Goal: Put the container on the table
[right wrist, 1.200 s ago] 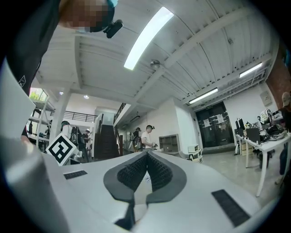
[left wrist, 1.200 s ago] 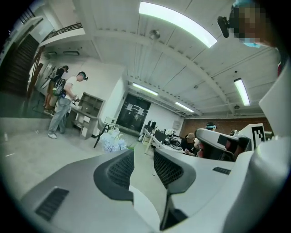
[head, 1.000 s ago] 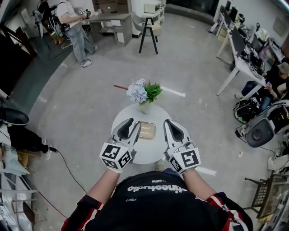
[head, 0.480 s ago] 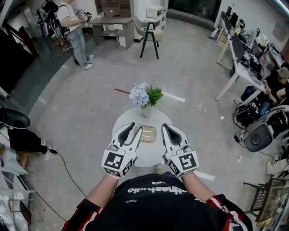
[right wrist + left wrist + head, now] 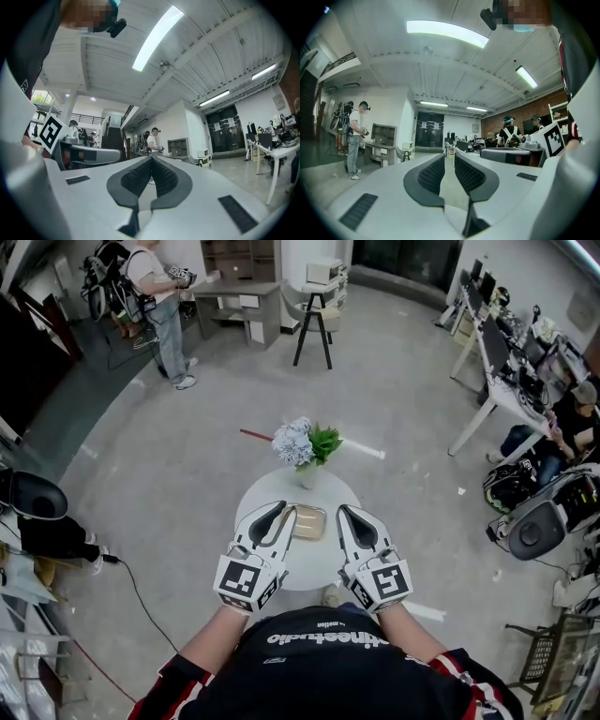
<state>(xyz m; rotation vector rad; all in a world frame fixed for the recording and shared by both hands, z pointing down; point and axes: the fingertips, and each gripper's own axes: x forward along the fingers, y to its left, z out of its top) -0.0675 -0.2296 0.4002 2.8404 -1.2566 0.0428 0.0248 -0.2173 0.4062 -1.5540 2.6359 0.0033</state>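
A shallow beige container (image 5: pixel 308 521) lies on the small round white table (image 5: pixel 313 562), in front of a vase of flowers (image 5: pixel 305 448). Both grippers hover level above the table's near half, one on each side of the container, and neither touches it. My left gripper (image 5: pixel 277 514) (image 5: pixel 450 158) has just been closing its jaws; a narrow gap remains and nothing is between them. On my right gripper (image 5: pixel 347 515) (image 5: pixel 150 159) the pads meet at the tips and hold nothing.
Grey floor surrounds the table. A black stool (image 5: pixel 314 320) and a desk stand at the back, with a person (image 5: pixel 164 306) at the back left. Desks and seated people line the right side. A dark chair (image 5: pixel 28 498) and a cable lie to the left.
The left gripper's jaws have drawn closer together and it has rolled slightly. The container stays on the table. The right gripper has hardly moved.
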